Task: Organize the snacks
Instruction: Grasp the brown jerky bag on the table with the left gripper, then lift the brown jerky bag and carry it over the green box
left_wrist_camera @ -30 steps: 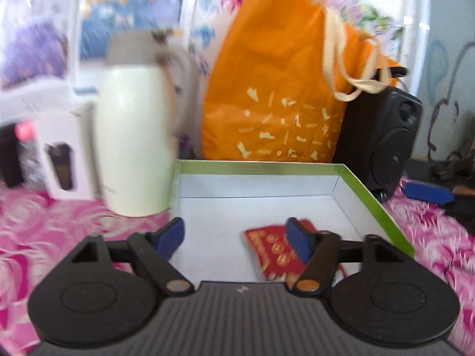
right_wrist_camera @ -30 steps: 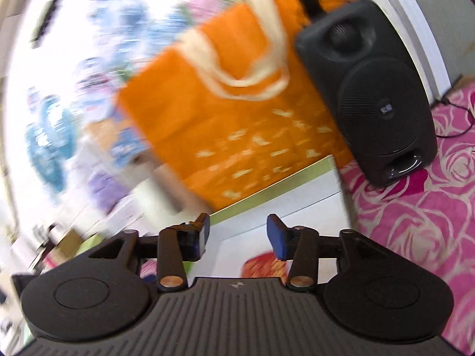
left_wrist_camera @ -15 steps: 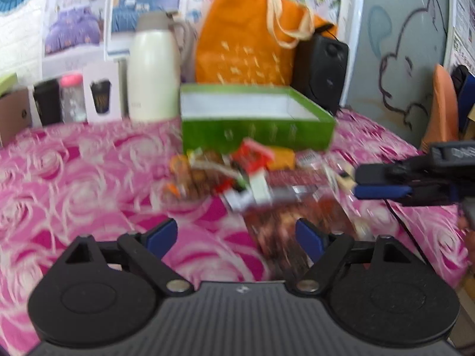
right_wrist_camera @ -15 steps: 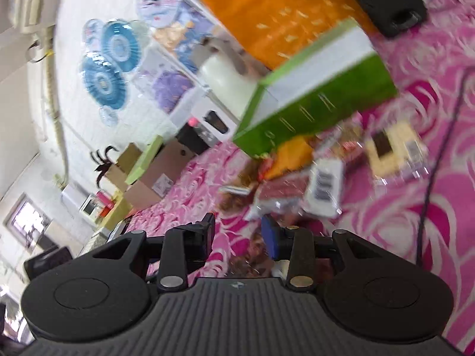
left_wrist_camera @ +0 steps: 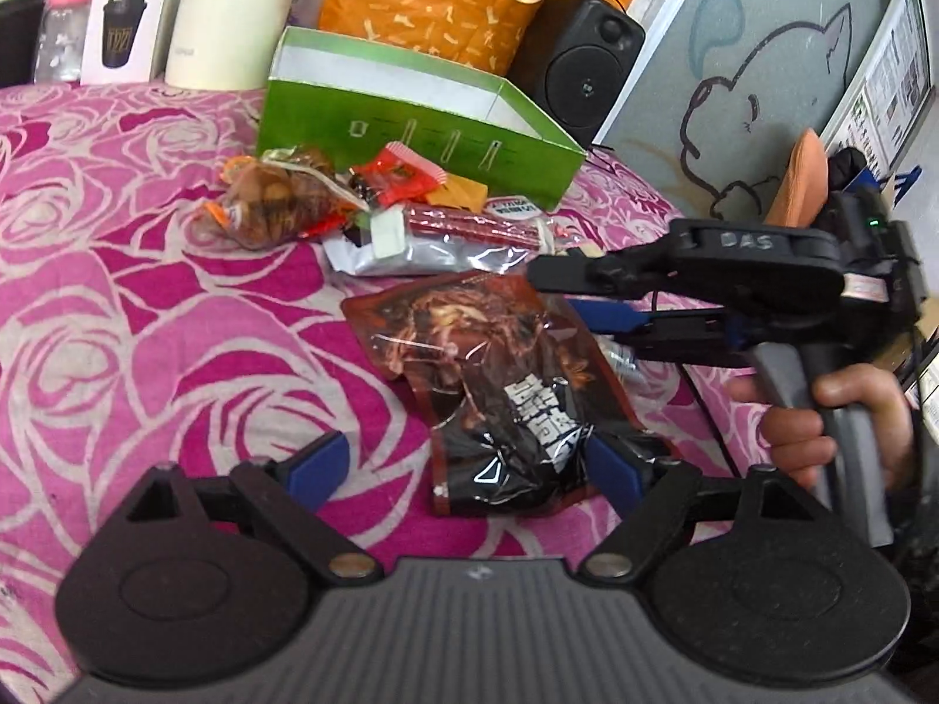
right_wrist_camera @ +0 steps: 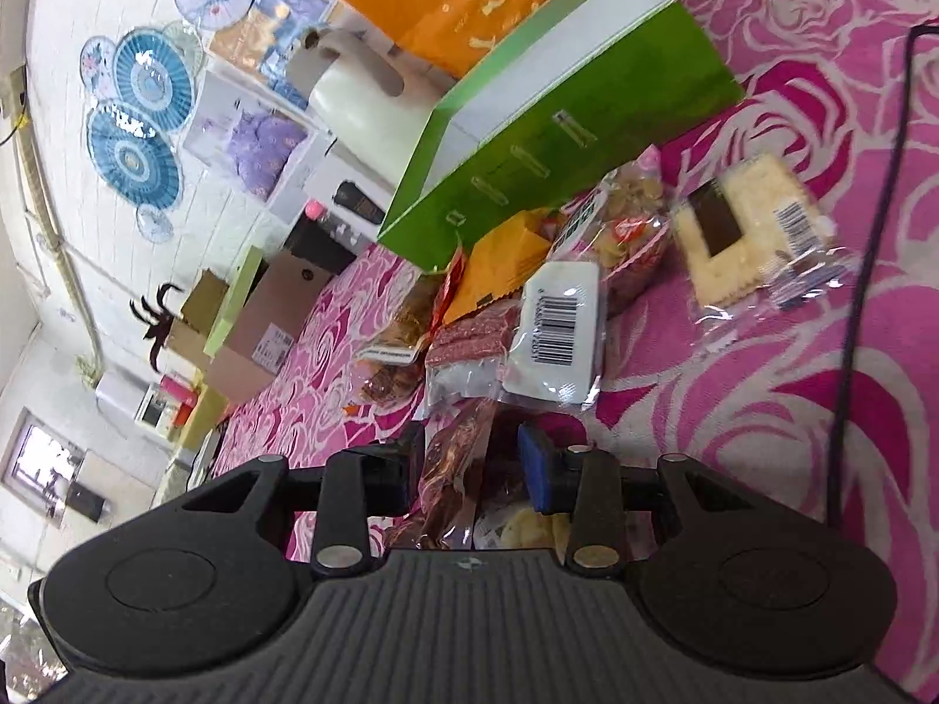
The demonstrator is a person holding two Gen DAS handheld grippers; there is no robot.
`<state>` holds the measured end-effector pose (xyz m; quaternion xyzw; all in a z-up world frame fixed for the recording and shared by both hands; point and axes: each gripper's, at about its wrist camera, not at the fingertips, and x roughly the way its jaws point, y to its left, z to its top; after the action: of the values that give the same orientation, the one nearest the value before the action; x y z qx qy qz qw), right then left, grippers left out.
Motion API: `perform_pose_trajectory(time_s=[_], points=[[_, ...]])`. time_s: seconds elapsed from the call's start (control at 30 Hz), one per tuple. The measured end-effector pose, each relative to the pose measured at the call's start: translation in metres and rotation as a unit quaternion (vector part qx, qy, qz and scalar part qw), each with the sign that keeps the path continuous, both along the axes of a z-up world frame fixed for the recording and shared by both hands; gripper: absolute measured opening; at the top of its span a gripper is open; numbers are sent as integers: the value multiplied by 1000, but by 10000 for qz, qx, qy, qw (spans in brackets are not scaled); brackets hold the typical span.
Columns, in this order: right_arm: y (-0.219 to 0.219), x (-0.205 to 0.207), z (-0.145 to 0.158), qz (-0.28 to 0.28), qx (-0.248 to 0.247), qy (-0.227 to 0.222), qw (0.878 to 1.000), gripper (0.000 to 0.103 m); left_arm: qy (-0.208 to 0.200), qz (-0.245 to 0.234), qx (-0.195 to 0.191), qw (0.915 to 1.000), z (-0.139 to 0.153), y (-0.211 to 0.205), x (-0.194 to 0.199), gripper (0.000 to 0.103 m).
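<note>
A green box [left_wrist_camera: 411,123] with a white inside stands open at the back of the pink rose cloth; it also shows in the right wrist view [right_wrist_camera: 563,135]. Several snack packs lie in front of it, among them a bag of nuts [left_wrist_camera: 276,205] and a red packet [left_wrist_camera: 405,170]. A large dark brown snack pouch [left_wrist_camera: 499,387] lies nearest me. My left gripper [left_wrist_camera: 463,466] is open, low over the pouch's near end. My right gripper [right_wrist_camera: 472,469] is open, its jaws either side of the pouch's edge [right_wrist_camera: 452,469]. It reaches in from the right in the left wrist view [left_wrist_camera: 587,293].
A cream thermos jug [left_wrist_camera: 229,17], an orange bag [left_wrist_camera: 446,0] and a black speaker [left_wrist_camera: 581,64] stand behind the box. A cracker pack [right_wrist_camera: 745,229] and a white barcoded pack [right_wrist_camera: 557,334] lie right of the pile. A black cable [right_wrist_camera: 868,234] crosses the cloth.
Both grippers have pulled back from over the box and come down to the snack pile. The left now hovers over the brown pouch and the right has come in at its far edge.
</note>
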<state>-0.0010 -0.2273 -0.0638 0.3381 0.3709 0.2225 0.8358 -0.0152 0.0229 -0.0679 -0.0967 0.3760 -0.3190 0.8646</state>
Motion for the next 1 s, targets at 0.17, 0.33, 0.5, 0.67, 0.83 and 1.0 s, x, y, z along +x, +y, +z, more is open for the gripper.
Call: perform_pose_trajectory(time_s=[0.17,0.33,0.5,0.67,0.83,1.0], points=[[8,1,0,241,46,-118,9996,47,287,-63,-706,9971,-3,3,8,79],[23,-10,16,545,-325,-614,9961,25,214,-110,-692,9973,-3,-3,7,58],[12,-13,10,400,358,-353,9979,17,444,-66,-826,9956,2,10,5,52],[8,-32,-7,198,1274,126,9916,16,373,-233,-493,9978,13,13,-15,52],[12,-55,-19,83,1894,435,9809,16,406,-365,-338,9979,20,22,-33,51],[12,-85,-5,-201,1778,16,9839,17,330,-646,-376,9967,24,17,-41,51]])
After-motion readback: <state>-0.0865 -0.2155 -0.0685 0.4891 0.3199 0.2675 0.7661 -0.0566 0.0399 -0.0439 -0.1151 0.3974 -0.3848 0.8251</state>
